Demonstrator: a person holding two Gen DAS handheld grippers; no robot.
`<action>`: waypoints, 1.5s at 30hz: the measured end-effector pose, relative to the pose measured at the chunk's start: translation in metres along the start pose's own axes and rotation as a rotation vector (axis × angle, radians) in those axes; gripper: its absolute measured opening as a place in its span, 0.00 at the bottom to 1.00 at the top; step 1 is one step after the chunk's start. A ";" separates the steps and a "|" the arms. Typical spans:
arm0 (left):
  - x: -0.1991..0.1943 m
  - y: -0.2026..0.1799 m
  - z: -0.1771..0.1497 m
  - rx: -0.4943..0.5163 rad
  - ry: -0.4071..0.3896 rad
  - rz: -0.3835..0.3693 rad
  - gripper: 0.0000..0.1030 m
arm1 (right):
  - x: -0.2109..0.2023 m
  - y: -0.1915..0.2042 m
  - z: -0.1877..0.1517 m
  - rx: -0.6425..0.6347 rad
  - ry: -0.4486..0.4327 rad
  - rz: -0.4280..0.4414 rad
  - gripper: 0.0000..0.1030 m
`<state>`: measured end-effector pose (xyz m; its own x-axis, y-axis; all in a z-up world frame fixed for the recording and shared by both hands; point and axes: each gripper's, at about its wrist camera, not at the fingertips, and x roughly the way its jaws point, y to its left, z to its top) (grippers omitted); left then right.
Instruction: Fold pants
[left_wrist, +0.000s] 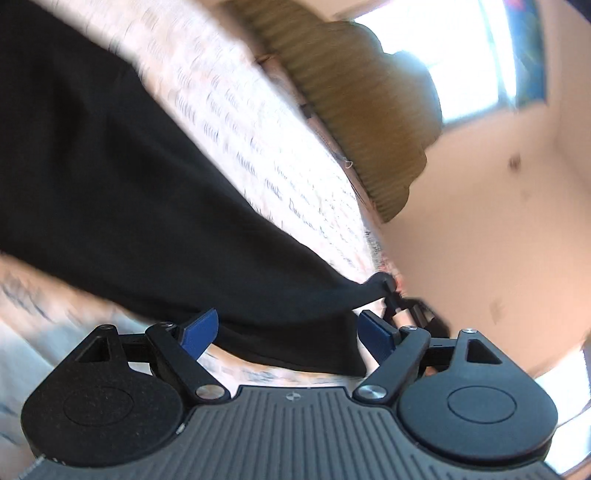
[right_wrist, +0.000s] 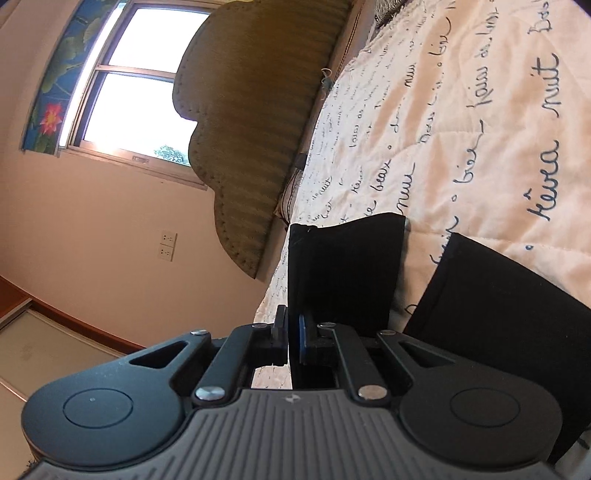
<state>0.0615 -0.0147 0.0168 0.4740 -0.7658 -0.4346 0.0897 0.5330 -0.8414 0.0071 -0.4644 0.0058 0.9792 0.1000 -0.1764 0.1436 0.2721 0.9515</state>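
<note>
Black pants (left_wrist: 122, 199) on a bed, soft and floppy, pinched at one end only.

Soft cloth, light, thin, bends anywhere, sags where not held up. Spread across the pink blanket (right_wrist: 461, 122) with curly writing, near the brown headboard (right_wrist: 255, 122). Two leg ends seen from the right side, lying a little apart. Right gripper (right_wrist: 293, 334) squeezed tight on the edge of one leg end, cloth standing up between the blue pads (right_wrist: 302, 338). Left gripper (left_wrist: 288, 330) spread wide, holding nothing, hanging just over the cloth, blue fingers (left_wrist: 199, 330) on either side of it. Picture from the left side blurry, so probably moving. Best to grab at a hem or corner, where the cloth is thicker and less likely to slip. Probably needs both ends held and pulled flat, or the middle droops and wrinkles.
</note>
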 end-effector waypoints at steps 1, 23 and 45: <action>0.007 0.004 0.000 -0.052 0.006 0.000 0.82 | 0.000 0.001 0.001 0.004 0.004 0.008 0.05; 0.033 0.024 0.026 -0.340 -0.081 0.379 0.05 | -0.005 -0.024 0.008 0.059 0.039 -0.003 0.05; 0.002 0.002 0.003 -0.130 -0.026 0.412 0.02 | -0.098 -0.049 0.003 0.031 0.027 -0.162 0.06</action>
<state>0.0651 -0.0141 0.0153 0.4695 -0.4879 -0.7359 -0.2218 0.7416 -0.6332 -0.0951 -0.4907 -0.0227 0.9389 0.0830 -0.3340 0.3037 0.2566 0.9176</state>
